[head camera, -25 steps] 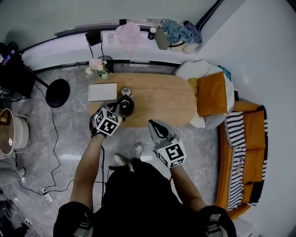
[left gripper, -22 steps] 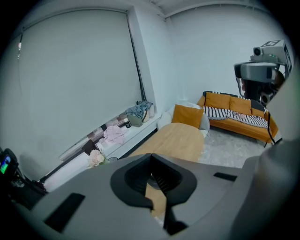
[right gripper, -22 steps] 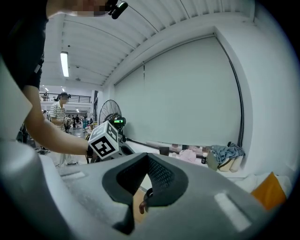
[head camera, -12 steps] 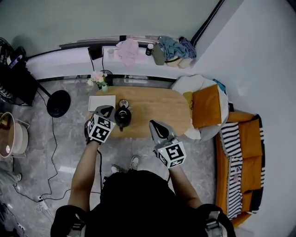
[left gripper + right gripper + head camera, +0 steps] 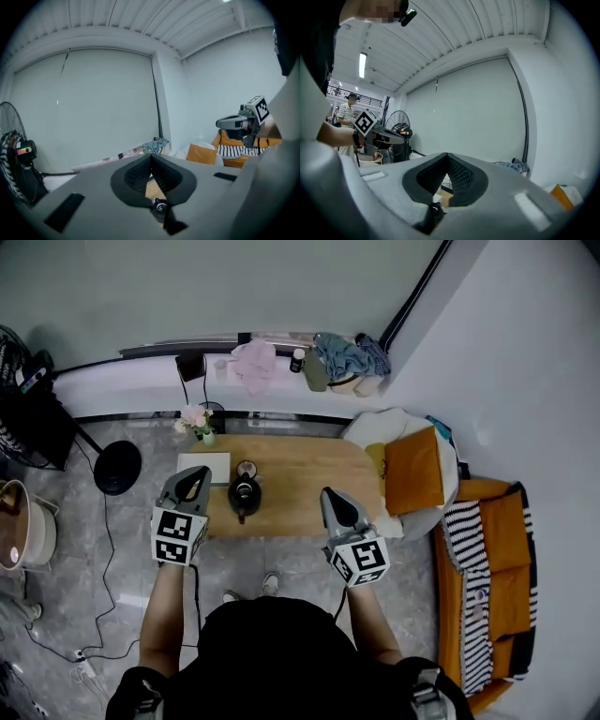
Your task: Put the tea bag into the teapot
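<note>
A black teapot [image 5: 244, 495] stands on the left half of the wooden table [image 5: 309, 474], with a small round lid or cup [image 5: 247, 469] just behind it. I see no tea bag in any view. My left gripper [image 5: 195, 478] is held above the table's left end, left of the teapot and apart from it. Its jaws are shut with nothing between them [image 5: 151, 155]. The right gripper [image 5: 334, 497] hovers over the table's near edge, right of the teapot. Its pads also meet, with nothing held [image 5: 446, 154].
A white pad [image 5: 204, 468] lies at the table's left end, with a vase of flowers [image 5: 195, 418] behind it. A white chair with an orange cushion [image 5: 413, 470] stands at the right, beside a striped sofa [image 5: 487, 568]. Cables [image 5: 108, 549] and a round black base [image 5: 117, 468] are on the floor at the left.
The left gripper has drawn back from the teapot, moving left and toward me. The right gripper shifted slightly right. The teapot stays on the table.
</note>
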{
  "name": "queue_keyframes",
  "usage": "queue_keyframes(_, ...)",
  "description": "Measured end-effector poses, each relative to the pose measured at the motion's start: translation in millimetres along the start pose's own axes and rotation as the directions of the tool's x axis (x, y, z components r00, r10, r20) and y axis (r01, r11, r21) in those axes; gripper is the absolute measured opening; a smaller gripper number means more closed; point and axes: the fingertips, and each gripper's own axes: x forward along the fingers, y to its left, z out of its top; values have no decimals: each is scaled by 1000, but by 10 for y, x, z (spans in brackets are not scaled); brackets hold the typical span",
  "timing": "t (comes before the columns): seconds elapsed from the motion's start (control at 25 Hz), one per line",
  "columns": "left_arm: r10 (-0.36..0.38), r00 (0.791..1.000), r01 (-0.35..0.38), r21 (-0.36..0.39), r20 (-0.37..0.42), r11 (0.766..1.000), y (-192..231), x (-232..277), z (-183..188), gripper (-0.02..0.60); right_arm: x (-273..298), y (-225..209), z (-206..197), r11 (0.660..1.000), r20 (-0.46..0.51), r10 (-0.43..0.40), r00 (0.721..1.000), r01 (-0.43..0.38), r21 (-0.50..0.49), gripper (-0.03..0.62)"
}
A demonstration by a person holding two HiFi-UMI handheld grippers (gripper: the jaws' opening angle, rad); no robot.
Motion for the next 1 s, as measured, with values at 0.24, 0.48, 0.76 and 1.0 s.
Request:
queue_keyframes(0.24,74,975,-71,-22,210,997,94,-429,474,8,-185,-527,90,992,26,-123,992,122,42,5)
queue_keyframes(0.48,125,944,-107,-73,305,991,109,-821,455,8,-207,-706,181,982,46,-177,983,173,76,5)
queue_keyframes(0.76,233,901,-176,-183,366,967,198,-1345,366,8,-149,-544,287,987,54,-146,988,142,75,5)
queue_keyframes(1.0,305,871,-224,-242,386,944,216,-1639,328,8,-105,-343,372,991,75,-108,991,102,82,5)
